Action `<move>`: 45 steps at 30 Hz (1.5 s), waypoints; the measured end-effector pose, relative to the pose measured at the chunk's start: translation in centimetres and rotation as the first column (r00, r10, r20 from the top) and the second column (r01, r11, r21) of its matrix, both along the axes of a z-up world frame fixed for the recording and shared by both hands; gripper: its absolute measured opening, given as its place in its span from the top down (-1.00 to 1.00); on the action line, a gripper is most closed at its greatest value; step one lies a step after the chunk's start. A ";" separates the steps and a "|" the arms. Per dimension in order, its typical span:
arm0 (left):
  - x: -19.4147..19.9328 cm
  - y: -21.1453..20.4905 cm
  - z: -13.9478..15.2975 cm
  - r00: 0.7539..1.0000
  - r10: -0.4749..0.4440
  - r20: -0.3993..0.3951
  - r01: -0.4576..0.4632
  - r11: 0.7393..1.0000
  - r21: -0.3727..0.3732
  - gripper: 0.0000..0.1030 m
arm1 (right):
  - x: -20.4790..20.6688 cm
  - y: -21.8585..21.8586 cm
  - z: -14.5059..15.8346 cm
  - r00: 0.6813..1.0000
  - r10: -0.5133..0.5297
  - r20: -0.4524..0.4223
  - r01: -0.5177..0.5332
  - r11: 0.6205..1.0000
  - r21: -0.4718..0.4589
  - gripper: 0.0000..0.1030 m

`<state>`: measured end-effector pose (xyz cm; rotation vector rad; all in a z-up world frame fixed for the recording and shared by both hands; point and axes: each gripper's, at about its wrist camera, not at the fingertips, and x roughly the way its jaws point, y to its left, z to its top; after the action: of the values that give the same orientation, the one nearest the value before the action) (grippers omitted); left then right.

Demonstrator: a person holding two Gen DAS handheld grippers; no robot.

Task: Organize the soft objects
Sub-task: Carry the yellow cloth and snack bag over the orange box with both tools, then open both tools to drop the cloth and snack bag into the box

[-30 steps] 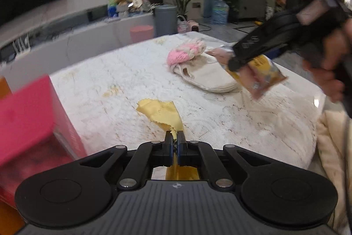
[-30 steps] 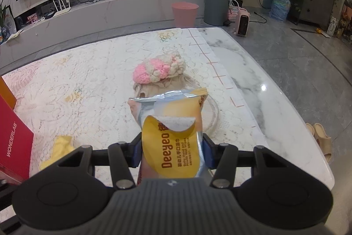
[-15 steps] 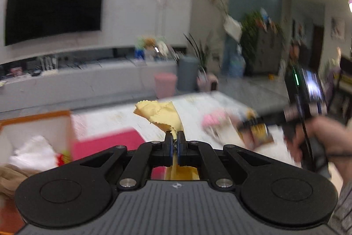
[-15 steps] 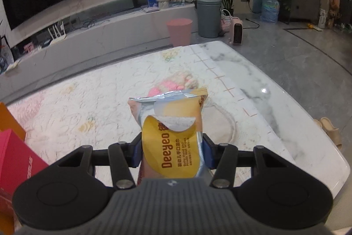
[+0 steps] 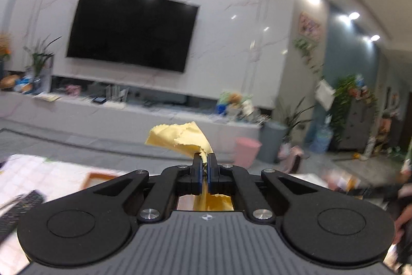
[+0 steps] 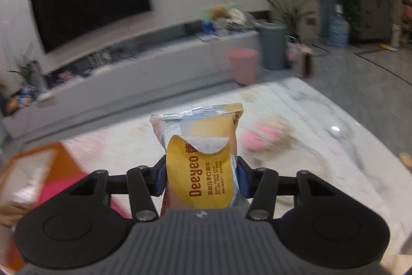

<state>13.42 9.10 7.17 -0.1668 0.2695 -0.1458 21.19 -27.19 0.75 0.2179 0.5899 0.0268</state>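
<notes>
My left gripper is shut on a yellow cloth and holds it high in the air, tilted up toward the TV wall. My right gripper is shut on a yellow wet-wipes pack labelled Deeyeo, held above the table. A pink and white fluffy object lies blurred on the table to the right of the pack. An orange box with a pink side stands at the left; its rim also shows in the left wrist view.
A keyboard lies at the left table edge. Beyond the table are a pink bin, a grey bin and a long TV bench. The other hand and gripper are at the right edge.
My left gripper has lifted and tilted up with the yellow cloth, so the table has dropped out of its view. My right gripper has swung left toward the orange box with the pack.
</notes>
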 end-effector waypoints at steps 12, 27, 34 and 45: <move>0.9 8.7 -1.9 0.989 -0.025 -0.149 0.013 0.997 -0.081 0.94 | 3.4 19.6 5.1 0.935 0.355 0.020 -0.355 0.935 0.011 -0.01; 1.2 12.9 -4.4 0.966 -0.091 -0.240 0.055 0.987 -0.153 0.94 | 10.5 34.8 -4.9 0.859 0.392 -0.330 -0.484 0.832 -0.273 -0.01; 1.3 12.5 -4.7 0.966 -0.088 -0.245 0.058 0.990 -0.128 0.94 | 11.9 35.8 -6.6 0.843 0.388 -0.372 -0.513 0.786 -0.344 -0.16; 2.0 9.9 -4.3 0.954 -0.152 -0.258 0.118 0.983 -0.143 0.94 | 8.0 29.9 -0.1 0.896 0.408 -0.173 -0.444 0.824 -0.354 -0.71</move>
<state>15.39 19.05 2.83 -0.2952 0.5429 -0.2777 29.23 2.67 0.68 -0.3055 0.7128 0.3364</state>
